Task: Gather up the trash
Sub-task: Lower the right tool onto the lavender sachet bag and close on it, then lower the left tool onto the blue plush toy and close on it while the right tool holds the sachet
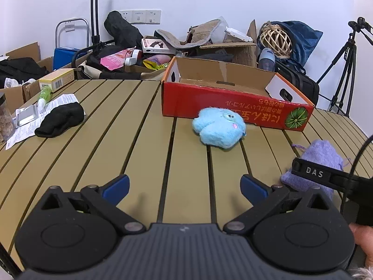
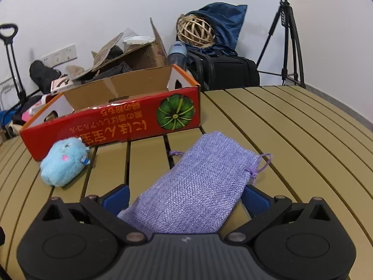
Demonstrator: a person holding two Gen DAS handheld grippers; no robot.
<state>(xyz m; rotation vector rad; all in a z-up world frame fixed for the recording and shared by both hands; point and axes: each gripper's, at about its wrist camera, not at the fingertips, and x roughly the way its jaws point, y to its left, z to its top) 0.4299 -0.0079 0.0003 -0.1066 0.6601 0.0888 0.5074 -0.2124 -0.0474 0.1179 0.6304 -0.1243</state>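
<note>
A purple woven pouch (image 2: 198,186) with a drawstring lies on the slatted table, its lower end between the blue pads of my right gripper (image 2: 185,196), which stands open around it. The same pouch (image 1: 319,156) shows at the right of the left wrist view, partly behind a black bar marked DAS (image 1: 314,172). My left gripper (image 1: 185,186) is open over bare slats with nothing in it. A light blue plush toy (image 1: 219,128) (image 2: 63,163) rests against the front wall of an open red cardboard box (image 1: 233,102) (image 2: 112,126).
At the table's left lie a black sock (image 1: 60,119), a paper leaflet (image 1: 63,99), a blister pack (image 1: 26,115), a green tube (image 1: 44,95) and a yellow box (image 1: 57,81). Behind the table are piled boxes, a black suitcase (image 2: 223,72) and a tripod (image 2: 289,35).
</note>
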